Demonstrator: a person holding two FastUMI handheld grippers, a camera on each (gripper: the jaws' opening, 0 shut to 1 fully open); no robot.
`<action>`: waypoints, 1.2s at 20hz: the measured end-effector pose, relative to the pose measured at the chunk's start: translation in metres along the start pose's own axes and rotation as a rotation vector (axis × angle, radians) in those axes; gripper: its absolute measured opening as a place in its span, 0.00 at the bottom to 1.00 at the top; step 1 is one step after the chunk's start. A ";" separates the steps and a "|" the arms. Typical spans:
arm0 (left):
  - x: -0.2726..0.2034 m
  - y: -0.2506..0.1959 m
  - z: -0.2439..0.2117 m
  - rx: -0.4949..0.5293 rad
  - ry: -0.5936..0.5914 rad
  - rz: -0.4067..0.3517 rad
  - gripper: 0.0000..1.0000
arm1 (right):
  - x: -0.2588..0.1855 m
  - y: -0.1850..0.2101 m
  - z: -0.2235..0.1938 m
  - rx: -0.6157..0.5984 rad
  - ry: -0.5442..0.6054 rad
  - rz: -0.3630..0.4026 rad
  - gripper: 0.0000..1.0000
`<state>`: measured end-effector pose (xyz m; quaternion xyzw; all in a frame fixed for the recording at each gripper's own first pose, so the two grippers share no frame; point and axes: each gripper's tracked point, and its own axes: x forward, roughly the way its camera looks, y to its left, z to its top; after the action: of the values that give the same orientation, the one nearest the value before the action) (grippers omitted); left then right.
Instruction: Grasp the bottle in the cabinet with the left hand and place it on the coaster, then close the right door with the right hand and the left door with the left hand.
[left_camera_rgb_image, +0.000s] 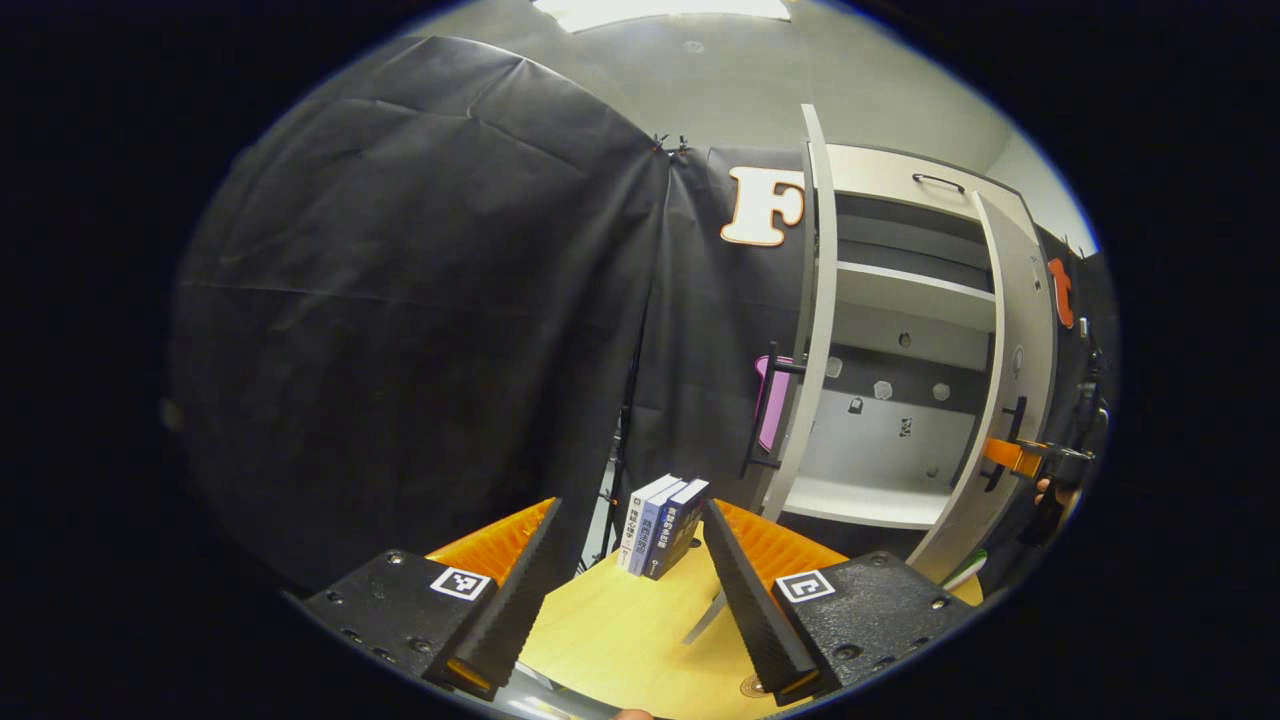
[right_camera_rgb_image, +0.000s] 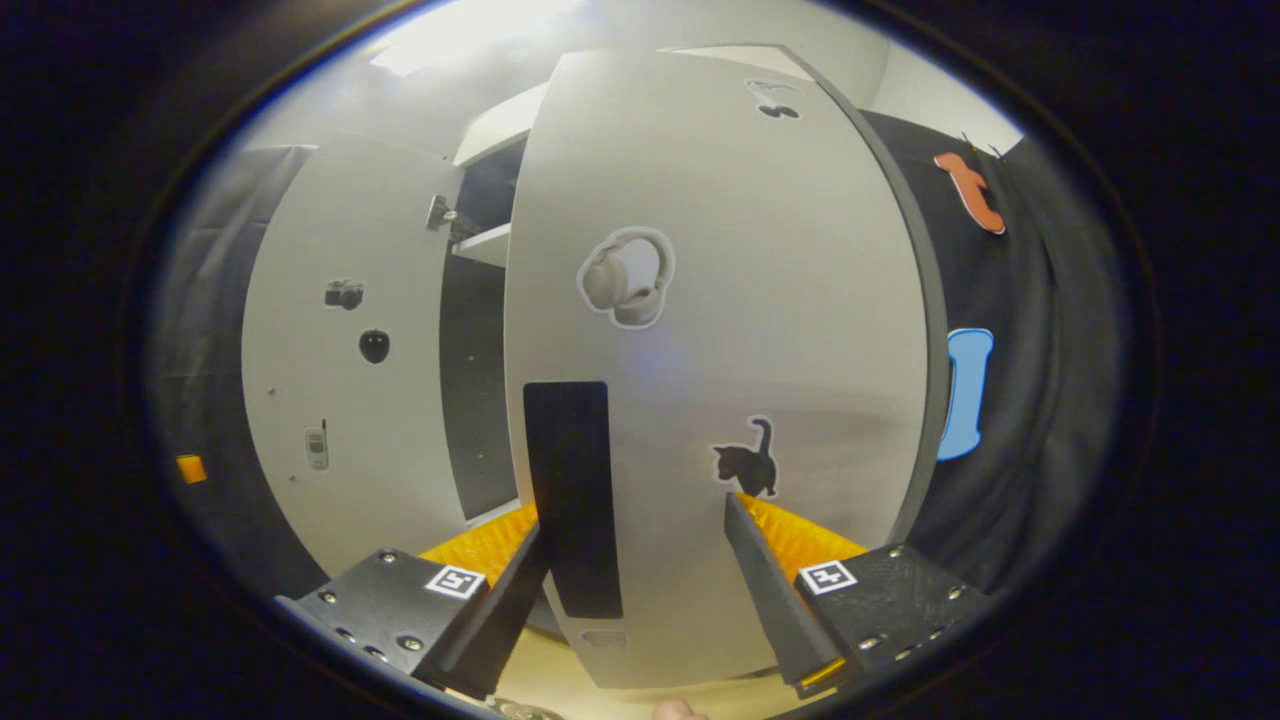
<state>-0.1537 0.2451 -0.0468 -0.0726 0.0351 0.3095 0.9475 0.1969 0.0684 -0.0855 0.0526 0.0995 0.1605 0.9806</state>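
In the left gripper view, the left gripper (left_camera_rgb_image: 633, 585) hangs spread over the near part of a pale wooden table (left_camera_rgb_image: 620, 640), with nothing between its 2 fingers. Bare tabletop lies between them, and a small ringed disc (left_camera_rgb_image: 752, 686) sits on the wood beside the right finger; whether it is the coaster cannot be told. Farther on, 3 books (left_camera_rgb_image: 662, 525) stand upright and side by side near the table's far edge; their spines carry writing too small to read. To the right and beyond stands the cabinet (left_camera_rgb_image: 900, 330), both doors swung outward, its lower compartment and upper shelf open to the front. The left door (left_camera_rgb_image: 812, 320) shows edge-on with a dark bar handle. At the right door (left_camera_rgb_image: 1005, 400), well away from the left gripper, the other gripper and a hand meet that door's handle. No bottle can be made out.

In the right gripper view, the right gripper (right_camera_rgb_image: 635, 590) is spread, its fingers on either side of the black handle (right_camera_rgb_image: 572, 495) of the right door, close beside the left finger; contact cannot be told. The door panel carries a cat sticker (right_camera_rgb_image: 745, 462) and a headphones sticker (right_camera_rgb_image: 625, 278). Farther left, the left door bears small stickers, with a dark gap between the 2 doors.
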 end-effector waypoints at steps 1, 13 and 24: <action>0.001 0.001 0.000 0.001 -0.001 0.005 0.89 | 0.004 0.000 0.001 -0.004 0.000 -0.007 0.99; 0.002 0.026 -0.002 0.009 0.003 0.066 0.89 | 0.025 -0.002 -0.001 -0.024 -0.019 -0.147 0.99; 0.003 0.034 -0.009 0.022 0.029 0.084 0.89 | 0.034 -0.004 -0.004 -0.039 -0.020 -0.235 0.99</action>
<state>-0.1717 0.2726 -0.0601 -0.0653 0.0552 0.3476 0.9338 0.2284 0.0758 -0.0961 0.0228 0.0921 0.0456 0.9944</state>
